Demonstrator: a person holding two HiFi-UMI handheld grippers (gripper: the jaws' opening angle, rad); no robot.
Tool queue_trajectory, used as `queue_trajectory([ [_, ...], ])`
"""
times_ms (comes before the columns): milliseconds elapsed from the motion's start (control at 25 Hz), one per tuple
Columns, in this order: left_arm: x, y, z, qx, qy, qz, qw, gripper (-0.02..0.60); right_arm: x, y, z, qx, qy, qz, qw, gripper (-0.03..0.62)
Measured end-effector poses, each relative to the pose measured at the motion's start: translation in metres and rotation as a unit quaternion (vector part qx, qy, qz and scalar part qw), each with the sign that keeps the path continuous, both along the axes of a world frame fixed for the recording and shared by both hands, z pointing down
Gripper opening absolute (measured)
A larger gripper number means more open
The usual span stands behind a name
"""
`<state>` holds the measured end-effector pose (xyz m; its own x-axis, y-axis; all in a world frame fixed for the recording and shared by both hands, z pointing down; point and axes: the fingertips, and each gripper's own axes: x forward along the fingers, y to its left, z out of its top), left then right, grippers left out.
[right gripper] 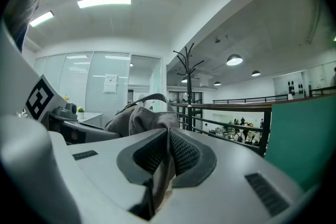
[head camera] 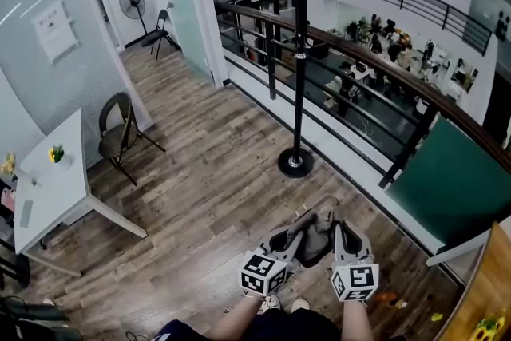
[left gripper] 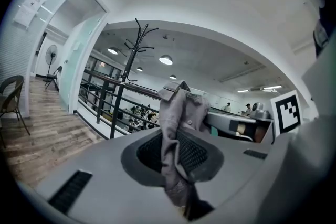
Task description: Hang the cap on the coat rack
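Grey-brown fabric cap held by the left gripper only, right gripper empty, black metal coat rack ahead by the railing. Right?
No: the right gripper isn't empty. The right gripper view shows its jaws shut on the grey-brown fabric cap too. The left gripper clamps it as well, and the black metal coat rack stands ahead by the railing.

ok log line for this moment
cap: held, not yet hung | left gripper: shut on cap | right gripper: shut on cap | coat rack: ahead, apart from cap

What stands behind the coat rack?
Behind the coat rack runs a railing, with a lower office floor beyond. It covers a narrow strip of both.
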<state>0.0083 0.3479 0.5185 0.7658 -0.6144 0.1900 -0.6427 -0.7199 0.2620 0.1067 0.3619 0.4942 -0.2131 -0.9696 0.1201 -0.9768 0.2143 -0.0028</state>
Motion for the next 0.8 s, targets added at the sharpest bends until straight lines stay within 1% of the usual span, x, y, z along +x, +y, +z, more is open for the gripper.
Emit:
queue_trajectory([
  [80,-0.005,0.001,0.004,-0.004,-0.004,0.003,1.0,0.051,-0.005,0.001,0.004,0.0,-0.001,0.003,1.0,0.028],
  [200,-0.013,-0.002,0.013,-0.001,-0.005,-0.003,1.0,0.051,-0.013,0.0,0.011,0.003,0.001,0.002,1.0,0.028],
  [360,-0.019,-0.009,0.014,-0.008,0.007,-0.009,0.9999,0.051,-0.021,-0.007,0.01,0.003,0.008,-0.007,1.0,0.028],
  [440,-0.019,-0.013,0.012,-0.005,0.016,-0.007,0.9998,0.051,-0.02,-0.013,0.011,0.004,0.01,-0.013,1.0,0.029],
  [520,-0.016,-0.023,0.01,0.0,0.026,-0.005,0.9997,0.051,-0.016,-0.027,0.012,0.005,0.007,-0.015,1.0,0.029],
  [600,-0.01,-0.042,0.01,0.001,0.025,-0.012,0.9996,0.051,-0.009,-0.048,0.013,0.006,0.007,-0.024,1.0,0.029],
  [800,0.016,-0.103,0.016,-0.01,0.012,-0.048,0.9987,0.051,0.016,-0.113,0.017,0.001,0.01,-0.059,0.998,0.029],
])
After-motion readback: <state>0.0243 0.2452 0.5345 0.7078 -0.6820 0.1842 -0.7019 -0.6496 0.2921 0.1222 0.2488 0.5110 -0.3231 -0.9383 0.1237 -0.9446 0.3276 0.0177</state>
